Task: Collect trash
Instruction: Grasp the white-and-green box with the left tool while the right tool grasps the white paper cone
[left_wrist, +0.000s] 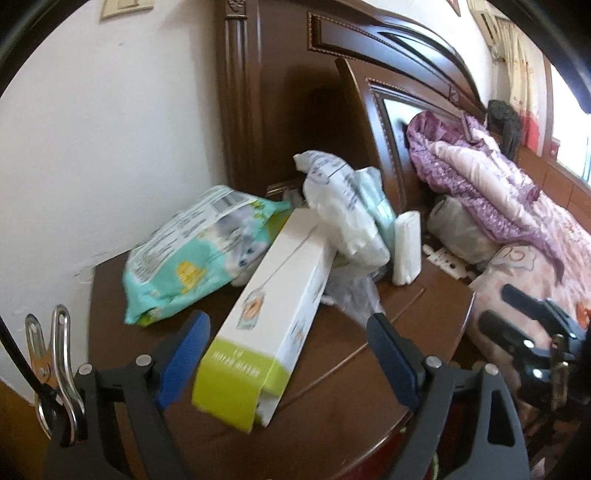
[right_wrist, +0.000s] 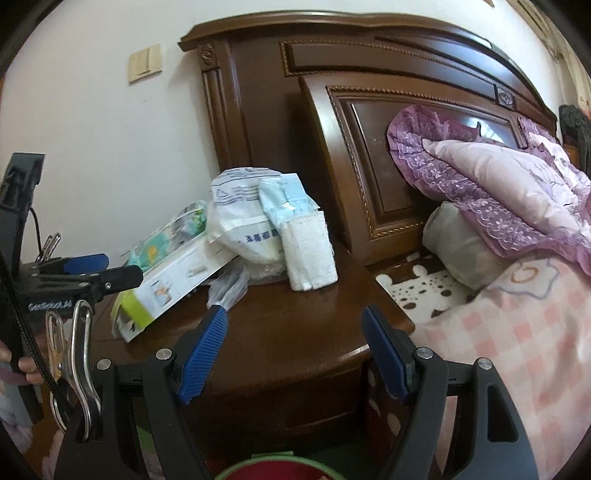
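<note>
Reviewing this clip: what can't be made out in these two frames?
- Print on the white and green box: blurred in the left wrist view, too small in the right.
- What lies behind the white plastic bags: hidden by the pile in both views.
- Red container: cut off by the bottom edge, right wrist view.
- Right hand-held gripper: its fingertips blur together in the left wrist view.

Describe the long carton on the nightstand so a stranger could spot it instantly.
Start at the dark wooden nightstand beside the bed's headboard. Near its front lies a long white box, its far end propped on the pile of soft packets. Only it is rigid, with a lime-green end panel.
</note>
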